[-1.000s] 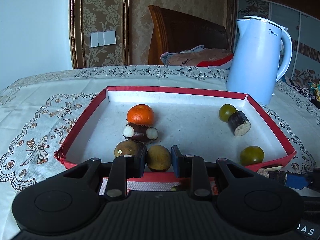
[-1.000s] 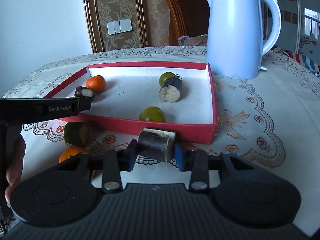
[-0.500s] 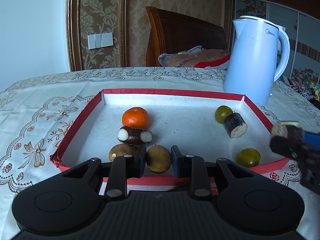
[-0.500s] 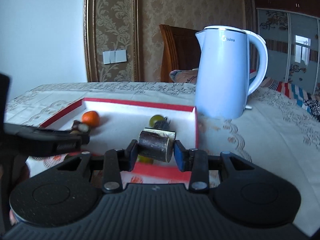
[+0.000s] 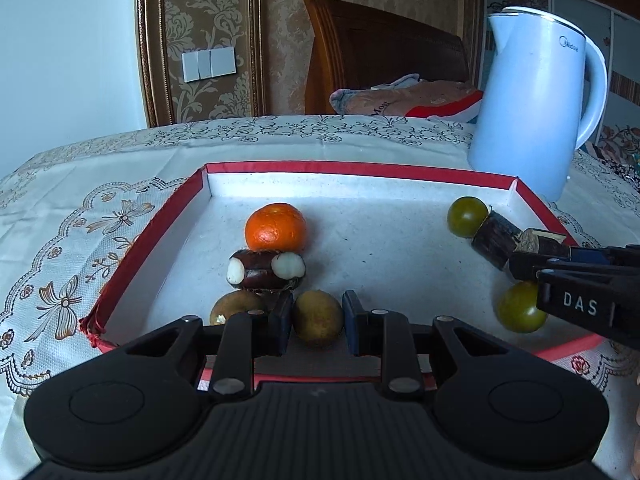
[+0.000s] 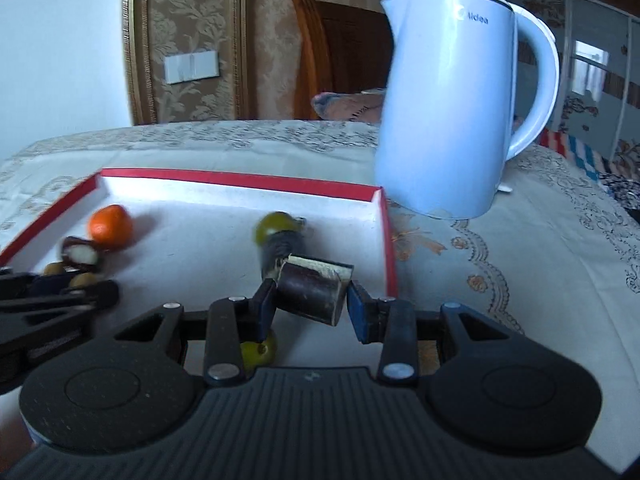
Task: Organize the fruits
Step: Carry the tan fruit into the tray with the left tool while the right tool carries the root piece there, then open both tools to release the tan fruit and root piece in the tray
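A red-rimmed white tray holds an orange, a dark piece with white ends, a brown fruit, two green fruits and a dark cane piece. My left gripper is shut on a second brown round fruit over the tray's near edge. My right gripper is shut on another dark cane piece above the tray's right side. It hangs over the lying cane piece and a green fruit.
A pale blue kettle stands on the embroidered tablecloth just beyond the tray's right far corner. A wooden chair with a bundle of cloth stands behind the table. The left gripper shows at the right wrist view's left edge.
My right gripper has carried its cane piece from in front of the tray to above the tray's right side. My left gripper, still shut on the brown fruit, has edged a little forward.
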`<control>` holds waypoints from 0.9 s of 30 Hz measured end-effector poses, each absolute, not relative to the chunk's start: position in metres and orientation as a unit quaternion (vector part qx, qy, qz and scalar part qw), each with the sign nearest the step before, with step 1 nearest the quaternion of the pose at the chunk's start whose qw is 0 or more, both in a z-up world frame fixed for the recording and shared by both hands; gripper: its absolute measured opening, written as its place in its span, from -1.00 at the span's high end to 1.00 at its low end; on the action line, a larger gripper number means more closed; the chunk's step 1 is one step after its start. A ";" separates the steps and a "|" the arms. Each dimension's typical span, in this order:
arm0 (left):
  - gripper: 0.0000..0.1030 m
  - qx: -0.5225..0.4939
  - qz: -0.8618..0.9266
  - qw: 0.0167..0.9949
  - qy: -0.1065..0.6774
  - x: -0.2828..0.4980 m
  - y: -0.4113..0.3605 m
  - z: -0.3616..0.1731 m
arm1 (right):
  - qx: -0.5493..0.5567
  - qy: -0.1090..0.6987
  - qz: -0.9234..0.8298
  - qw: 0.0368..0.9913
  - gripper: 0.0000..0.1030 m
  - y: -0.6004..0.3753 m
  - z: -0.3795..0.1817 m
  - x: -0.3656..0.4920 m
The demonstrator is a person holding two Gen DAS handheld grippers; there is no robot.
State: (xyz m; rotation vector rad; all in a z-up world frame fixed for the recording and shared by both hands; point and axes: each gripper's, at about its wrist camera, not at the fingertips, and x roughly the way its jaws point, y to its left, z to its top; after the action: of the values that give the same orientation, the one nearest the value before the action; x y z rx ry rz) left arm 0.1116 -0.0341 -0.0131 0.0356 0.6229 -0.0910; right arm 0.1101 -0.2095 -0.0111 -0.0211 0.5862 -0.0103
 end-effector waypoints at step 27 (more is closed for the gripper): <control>0.45 0.027 -0.036 0.954 0.296 0.118 -0.038 -0.014 | 0.001 0.279 -0.022 0.960 0.01 -0.212 -0.014 0.127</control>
State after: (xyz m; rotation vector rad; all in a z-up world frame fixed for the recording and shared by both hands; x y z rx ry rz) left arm 0.1179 -0.0376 -0.0143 0.0541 0.6014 -0.0726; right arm 0.1267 -0.2122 -0.0135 0.0019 0.5660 -0.0454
